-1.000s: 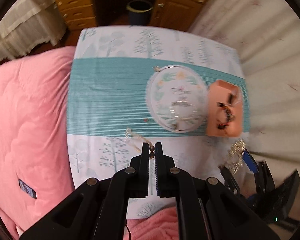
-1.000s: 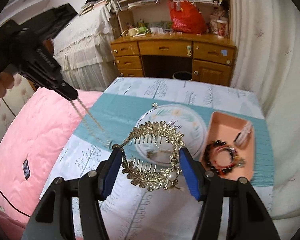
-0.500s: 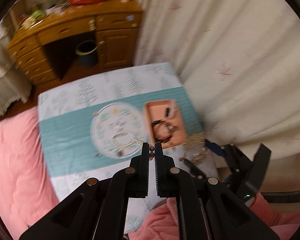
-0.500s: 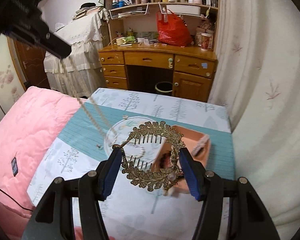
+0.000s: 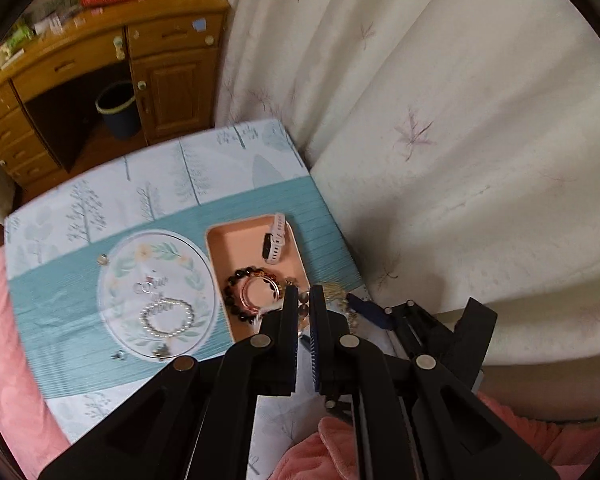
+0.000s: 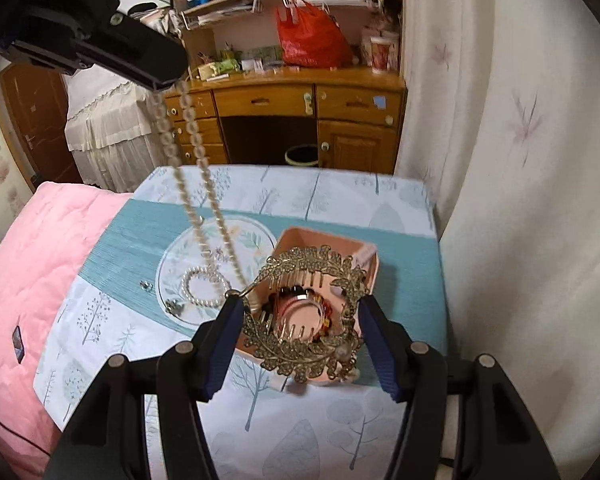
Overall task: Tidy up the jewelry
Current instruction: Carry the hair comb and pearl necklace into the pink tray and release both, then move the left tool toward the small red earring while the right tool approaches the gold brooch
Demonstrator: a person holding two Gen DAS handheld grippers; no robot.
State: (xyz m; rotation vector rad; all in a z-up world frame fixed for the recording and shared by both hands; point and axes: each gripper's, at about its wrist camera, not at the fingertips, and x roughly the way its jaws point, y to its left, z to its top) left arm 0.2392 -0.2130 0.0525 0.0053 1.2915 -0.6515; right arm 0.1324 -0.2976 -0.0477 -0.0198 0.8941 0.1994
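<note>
While both grippers hang above the table, noted by size, largest first:

Curtain (image 5: pixel 440 140): pale, sprigged with leaf marks, filling the right side of both views.
Desk (image 6: pixel 300 100): wooden, drawers and cupboard door, beyond the table's far edge; dark bin (image 5: pixel 116 110) in its kneehole.
Quilt (image 6: pixel 32 280): pink, along the table's left side.
Tablecloth (image 6: pixel 320 188): white tree print with a teal band across the middle.
Round plate (image 5: pixel 112 312): clear, leaf-wreath pattern, on the teal band just left of the tray; small pearl bracelet (image 5: pixel 166 316) lying on it.
Tray (image 5: pixel 236 244): peach, rectangular, on the teal band; pale watch (image 5: pixel 274 242) at its far end, dark bead bracelet (image 5: pixel 240 296) and rose-gold bangle (image 5: pixel 260 290) toward its near end.
Left gripper (image 5: pixel 304 300): fingers nearly pressed together, pinching the pearl necklace (image 6: pixel 192 184); in the right wrist view high at upper left, strand hanging in a long loop toward the plate, lower end lost behind the comb.
Right gripper (image 6: pixel 300 320): fingers spread wide, clamping the gold hair comb (image 6: pixel 308 312) by its two ends; held over the tray's near end, apart from it.
Hair comb detail: leaf-shaped filigree, two rows of teeth, pearl at lower right.
Small loose pieces: one just off the plate's left rim (image 6: pixel 146 286), type unclear.
</note>
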